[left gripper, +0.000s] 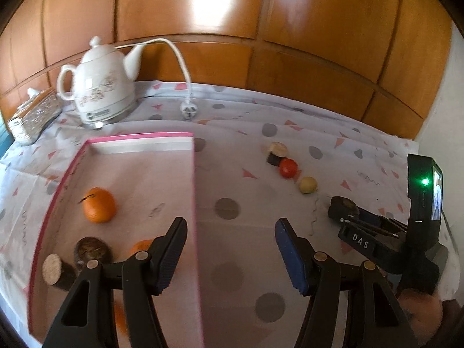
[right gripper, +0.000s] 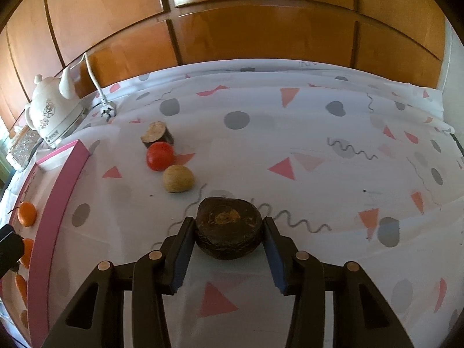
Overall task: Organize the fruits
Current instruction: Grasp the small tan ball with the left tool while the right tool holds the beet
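While the wood-panelled wall fills the back of both views, the desk in front of it carries a white cloth printed with grey dots and pink triangles.

Pink-rimmed tray: largest item, at roughly 9 o'clock on the desk. Contents seen from the left wrist: one orange near the tray's middle, a dark round fruit and a cut dark piece with a pale face toward the near edge, a second orange partly hidden behind a finger.

White kettle: at 10 o'clock, behind the tray, cord trailing to a loose plug. Silver tissue box just beside it, further left.

Left claw: released, jaws wide apart, straddling the tray's right wall; nothing between them.

Right claw: clenched on a dark brown fruit, both pads pressed to its sides. Fruit sits at about 6 o'clock on the open cloth; whether it touches the cloth I cannot tell.

Loose fruit at 11 o'clock of that claw, in a short diagonal row: half-cut dark piece, red tomato-like fruit touching it, tan round fruit just beside.
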The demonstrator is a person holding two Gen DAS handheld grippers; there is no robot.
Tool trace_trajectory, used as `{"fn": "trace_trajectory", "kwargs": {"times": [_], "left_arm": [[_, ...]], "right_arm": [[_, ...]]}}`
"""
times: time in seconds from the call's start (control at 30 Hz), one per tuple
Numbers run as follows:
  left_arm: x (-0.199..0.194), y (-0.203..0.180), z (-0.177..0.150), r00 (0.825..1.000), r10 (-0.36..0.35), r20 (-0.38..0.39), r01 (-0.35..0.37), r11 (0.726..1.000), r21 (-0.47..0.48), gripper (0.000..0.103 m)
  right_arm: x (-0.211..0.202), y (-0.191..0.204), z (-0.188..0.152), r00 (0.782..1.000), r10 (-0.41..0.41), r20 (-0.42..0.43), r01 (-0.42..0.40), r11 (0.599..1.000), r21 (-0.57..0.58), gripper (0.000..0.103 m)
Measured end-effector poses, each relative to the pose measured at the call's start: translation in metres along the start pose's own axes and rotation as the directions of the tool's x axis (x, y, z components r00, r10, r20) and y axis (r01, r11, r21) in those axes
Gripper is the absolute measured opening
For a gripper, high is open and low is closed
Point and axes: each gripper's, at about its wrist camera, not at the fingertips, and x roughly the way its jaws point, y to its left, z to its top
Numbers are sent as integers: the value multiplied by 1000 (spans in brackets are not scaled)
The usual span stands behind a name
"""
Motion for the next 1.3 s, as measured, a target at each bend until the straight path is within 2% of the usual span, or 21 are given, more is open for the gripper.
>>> {"fn": "trace_trajectory", "kwargs": {"times": [0.47,0.7,1.3], "left_arm": [[60,-43,17,993,-75,-90,78,997,29,48],[82,-57,23,988,-87,-125,89,996,11,48],[110,-83,44,987,-111,-116,110,994,-14,46]], "right_arm": [[1,-11,4,1000,-29,8,29,999,-34,47],[5,-18,8,1000,-29,8,30,998,-47,47],[19,-36,26,999,-32,15,32,999,-37,47]]}}
